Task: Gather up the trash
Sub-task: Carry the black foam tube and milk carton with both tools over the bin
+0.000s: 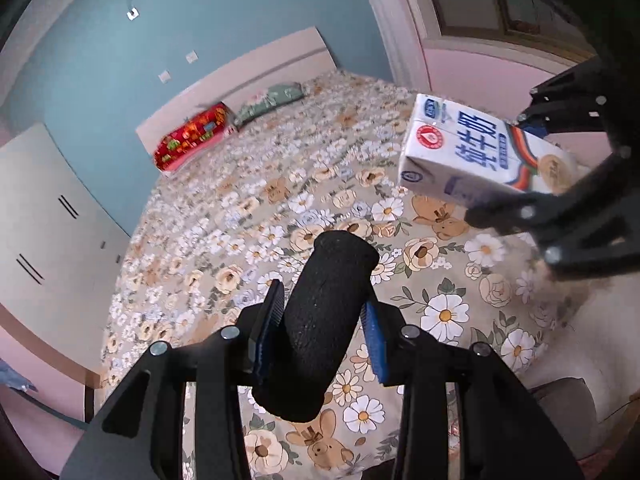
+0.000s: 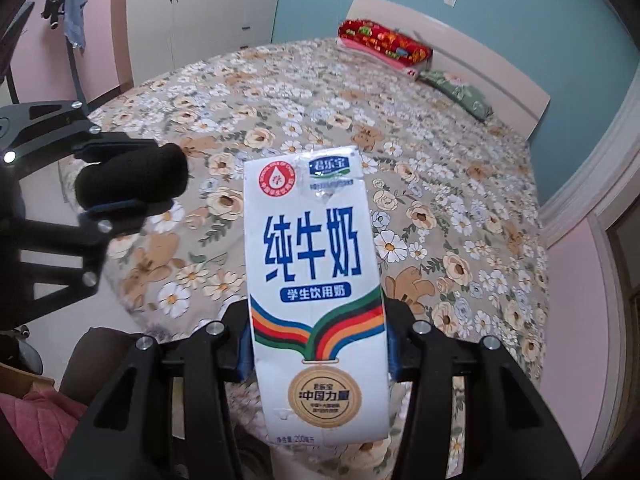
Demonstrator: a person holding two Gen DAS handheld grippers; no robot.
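The milk carton [image 2: 316, 280] is white with blue letters, a red round mark, stripes of blue, orange, red, black and green, and a gold medal. The foam roll [image 1: 320, 328] is plain black. The bed cover [image 1: 248, 216] is beige with white and cream flowers and brown bears. One pillow [image 1: 192, 136] is red, the other pillow [image 1: 268, 104] green. The wall [image 1: 120, 40] is blue-green.

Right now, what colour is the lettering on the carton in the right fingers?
Blue on the white milk carton; the right wrist view shows it best.
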